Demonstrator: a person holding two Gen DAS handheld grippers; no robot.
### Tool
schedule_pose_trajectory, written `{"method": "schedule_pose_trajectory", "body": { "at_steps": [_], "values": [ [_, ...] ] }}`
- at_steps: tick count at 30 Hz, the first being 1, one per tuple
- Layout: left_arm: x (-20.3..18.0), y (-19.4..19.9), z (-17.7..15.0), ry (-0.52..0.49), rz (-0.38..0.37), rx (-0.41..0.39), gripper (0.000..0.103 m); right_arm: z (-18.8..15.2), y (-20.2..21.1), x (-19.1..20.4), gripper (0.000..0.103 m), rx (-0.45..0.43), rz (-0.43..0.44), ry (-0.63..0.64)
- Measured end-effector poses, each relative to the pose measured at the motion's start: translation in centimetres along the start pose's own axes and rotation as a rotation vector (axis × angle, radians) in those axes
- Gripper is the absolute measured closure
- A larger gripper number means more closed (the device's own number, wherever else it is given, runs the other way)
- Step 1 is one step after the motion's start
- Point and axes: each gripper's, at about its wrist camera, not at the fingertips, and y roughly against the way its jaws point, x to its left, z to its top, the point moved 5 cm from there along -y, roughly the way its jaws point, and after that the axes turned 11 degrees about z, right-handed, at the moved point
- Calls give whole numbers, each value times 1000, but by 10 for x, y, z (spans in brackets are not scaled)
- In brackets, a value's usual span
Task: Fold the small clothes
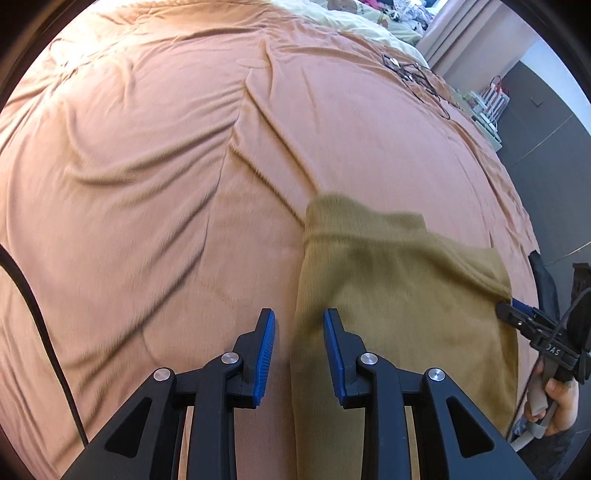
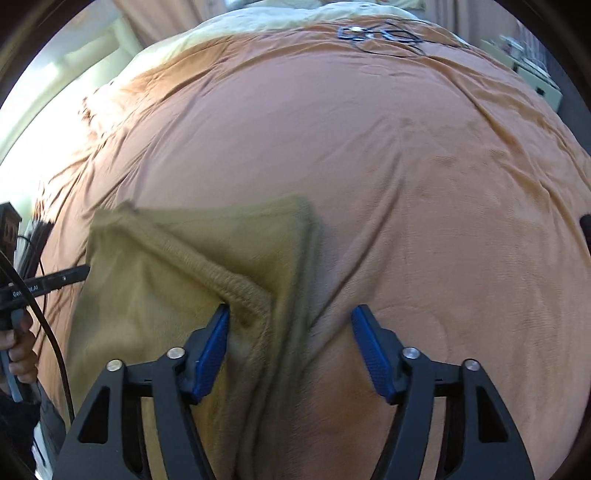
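Note:
An olive-brown small garment lies on the orange bedspread, partly folded, with a ribbed hem running across it. My left gripper is open, its jaws straddling the garment's left edge. My right gripper is open wide over the garment's right edge; its left fingertip touches the ribbed hem. The right gripper shows at the garment's right side in the left wrist view. The left gripper shows at the garment's left side in the right wrist view.
A tangle of black cables lies at the far side of the bedspread, also in the right wrist view. A pale yellow sheet lies beyond. A shelf stands past the bed's right edge. A black cable hangs at left.

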Motion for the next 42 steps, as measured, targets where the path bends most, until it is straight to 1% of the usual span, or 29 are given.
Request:
{"method": "schedule_pose_trajectory", "body": {
  "at_steps": [3, 6, 9, 11, 13, 15, 20, 23, 25, 29, 31, 36, 40, 42],
  "values": [
    [0, -7, 12, -6, 16, -8, 74, -1, 2, -9, 40, -4, 26, -36],
    [6, -14, 21, 19, 23, -16, 74, -7, 0, -7, 41, -8, 11, -23],
    [8, -22, 27, 47, 1, 4, 74, -8, 1, -4, 41, 0, -1, -21],
    [7, -18, 28, 48, 2, 9, 74, -7, 7, 0, 40, 2, -2, -15],
    [5, -7, 29, 36, -4, -10, 74, -8, 15, 7, 40, -1, 4, 9],
    [2, 0, 30, 33, -19, -16, 74, -12, 20, 15, 40, 14, 29, 27],
    [-9, 10, 28, -1, -34, -32, 74, -31, 22, 29, 40, 69, 39, 69],
    [-13, 12, 16, -18, -47, -15, 74, -45, 20, 30, 40, 112, 33, 99],
    [-13, 11, 5, -28, -48, 0, 74, -53, 21, 29, 40, 125, 23, 112],
    [-11, 11, -16, -43, -42, 28, 74, -61, 29, 22, 40, 125, -44, 131],
    [-9, 13, -27, -45, -42, 30, 73, -64, 33, 17, 40, 119, -59, 122],
    [-5, 22, -56, -38, -62, 49, 73, -68, 48, 14, 40, 81, -35, 66],
    [-3, 28, -80, -32, -73, 63, 73, -81, 69, 23, 40, 33, 42, 26],
    [-2, 31, -88, -31, -75, 65, 73, -89, 75, 23, 40, 27, 72, 10]
  ]
}}
